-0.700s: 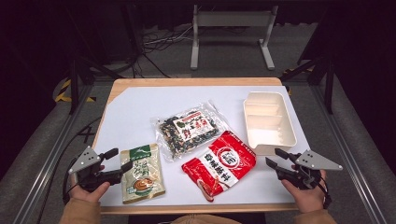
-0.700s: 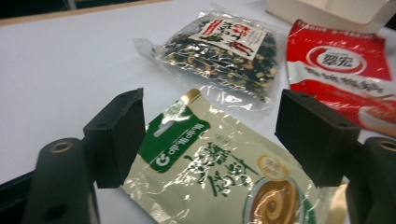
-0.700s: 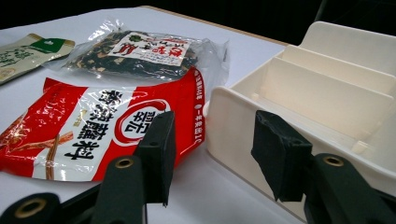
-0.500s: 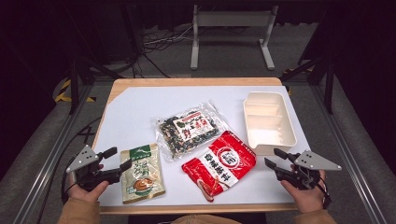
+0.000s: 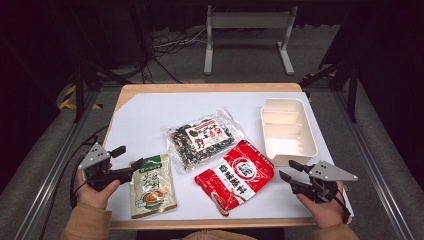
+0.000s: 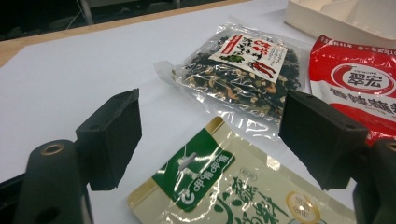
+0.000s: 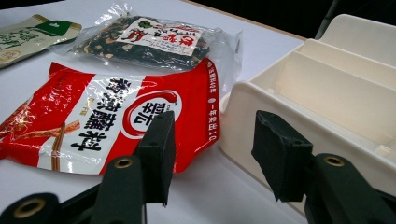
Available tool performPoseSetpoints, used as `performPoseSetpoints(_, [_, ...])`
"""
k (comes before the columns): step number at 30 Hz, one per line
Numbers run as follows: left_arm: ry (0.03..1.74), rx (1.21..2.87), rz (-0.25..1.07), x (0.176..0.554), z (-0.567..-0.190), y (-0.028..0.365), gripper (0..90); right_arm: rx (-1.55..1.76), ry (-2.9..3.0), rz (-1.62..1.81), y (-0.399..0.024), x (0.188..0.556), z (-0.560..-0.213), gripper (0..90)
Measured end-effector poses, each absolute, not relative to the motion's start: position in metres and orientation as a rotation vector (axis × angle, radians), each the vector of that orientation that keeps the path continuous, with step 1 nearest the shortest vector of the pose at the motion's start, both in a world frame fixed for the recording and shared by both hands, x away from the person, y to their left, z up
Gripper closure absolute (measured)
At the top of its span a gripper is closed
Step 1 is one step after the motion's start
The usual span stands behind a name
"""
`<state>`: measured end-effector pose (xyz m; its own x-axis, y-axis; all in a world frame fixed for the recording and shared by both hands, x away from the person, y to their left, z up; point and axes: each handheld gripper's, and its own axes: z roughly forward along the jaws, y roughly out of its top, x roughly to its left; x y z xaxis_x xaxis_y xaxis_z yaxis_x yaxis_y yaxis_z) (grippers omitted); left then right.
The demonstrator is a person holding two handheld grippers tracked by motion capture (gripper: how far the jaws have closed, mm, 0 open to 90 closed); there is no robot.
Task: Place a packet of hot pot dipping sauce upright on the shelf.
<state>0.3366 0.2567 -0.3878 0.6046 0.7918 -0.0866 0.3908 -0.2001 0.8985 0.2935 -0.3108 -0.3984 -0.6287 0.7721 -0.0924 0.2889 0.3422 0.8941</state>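
Just ahead of the left gripper (image 5: pixel 124 159), whose jaws are standing spread and pinching nothing, the green-and-gold pouch (image 5: pixel 151 186) is lying flat on the worktop (image 5: pixel 145 115), its top edge with the hang-hole sitting between the open jaws but touching neither. The right gripper (image 5: pixel 290 171) is hovering with its jaws also spread and empty, the corner of the cream divided tray (image 5: pixel 289 131) just beyond them and the red sachet (image 5: pixel 235 176) to their far side.

Judging by this, the work is sitting at the approach step: nothing is lifted yet, and the packets seem bound for the tray. The next move is likely calling for the left jaws to lower onto the pouch's thin top seam and close there.

The pouch is looking like glossy foil-laminate, flat and slippery, so a low, edge-on pinch is probably needed. The clear bag of dried mix (image 5: pixel 201 139), beyond both sets of jaws, is crinkly film, lumpy and loose. The red sachet is smooth, soft and slightly puffed. The tray is rigid matte plastic with straight partitions.
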Motion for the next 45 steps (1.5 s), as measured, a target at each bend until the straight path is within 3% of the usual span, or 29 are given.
performPoseSetpoints(7, [0.946,1.843,0.506,0.347,-0.381,0.247,21.4,0.917,2.115,1.256,-0.306,0.295,-0.4,47.4])
performPoseSetpoints(15, [1.068,1.896,0.489,0.363,-0.388,0.253,20.9,0.925,2.109,1.262,-0.309,0.295,-0.401,43.3])
performPoseSetpoints(22, [1.19,1.926,0.427,0.373,-0.397,0.267,21.0,0.925,2.133,1.259,-0.308,0.297,-0.404,42.6])
performPoseSetpoints(45, [1.284,2.065,0.218,0.391,-0.429,0.278,24.4,0.957,2.207,1.258,-0.304,0.301,-0.408,41.2])
